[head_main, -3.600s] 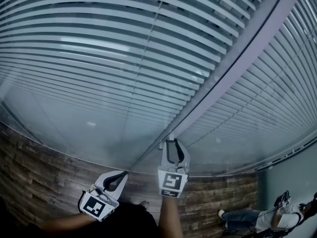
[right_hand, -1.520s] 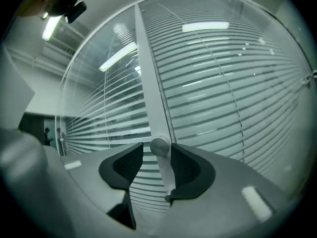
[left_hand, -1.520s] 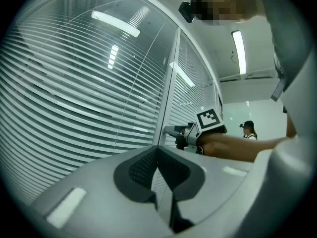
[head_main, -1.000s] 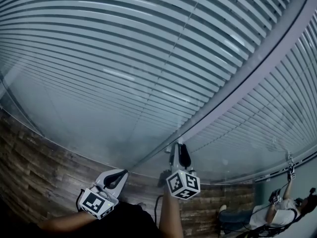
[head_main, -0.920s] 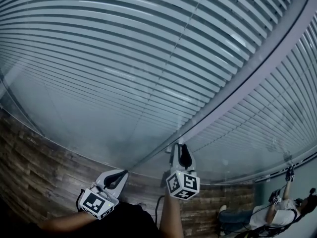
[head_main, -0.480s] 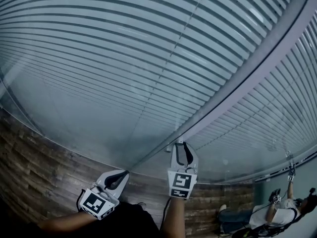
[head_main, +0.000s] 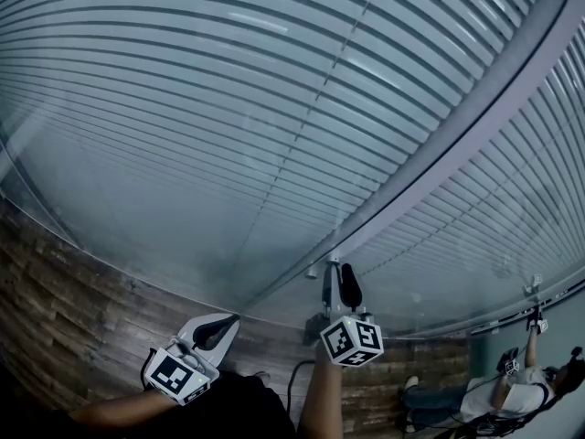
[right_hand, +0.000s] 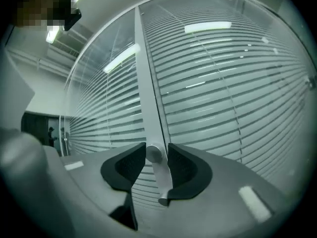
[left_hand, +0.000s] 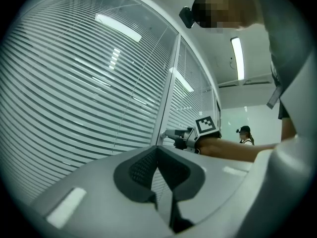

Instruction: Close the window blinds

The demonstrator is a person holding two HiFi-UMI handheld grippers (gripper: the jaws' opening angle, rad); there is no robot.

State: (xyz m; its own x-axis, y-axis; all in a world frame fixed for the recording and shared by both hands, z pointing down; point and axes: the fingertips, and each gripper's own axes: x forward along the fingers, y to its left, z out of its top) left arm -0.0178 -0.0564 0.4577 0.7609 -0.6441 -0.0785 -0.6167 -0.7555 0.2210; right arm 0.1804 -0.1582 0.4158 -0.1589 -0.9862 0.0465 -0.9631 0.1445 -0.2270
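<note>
Now | right gripper — jaws just widening round tilt knob, seemingly loose | left gripper closed, empty | re-pinch squarely, twist.

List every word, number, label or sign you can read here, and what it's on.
No readable text anywhere.
Left gripper: only square black-and-white marker patterns, no letters or digits.
Right gripper, its jaws just opening around the blind knob: the same kind of patterns, nothing to read.
</note>
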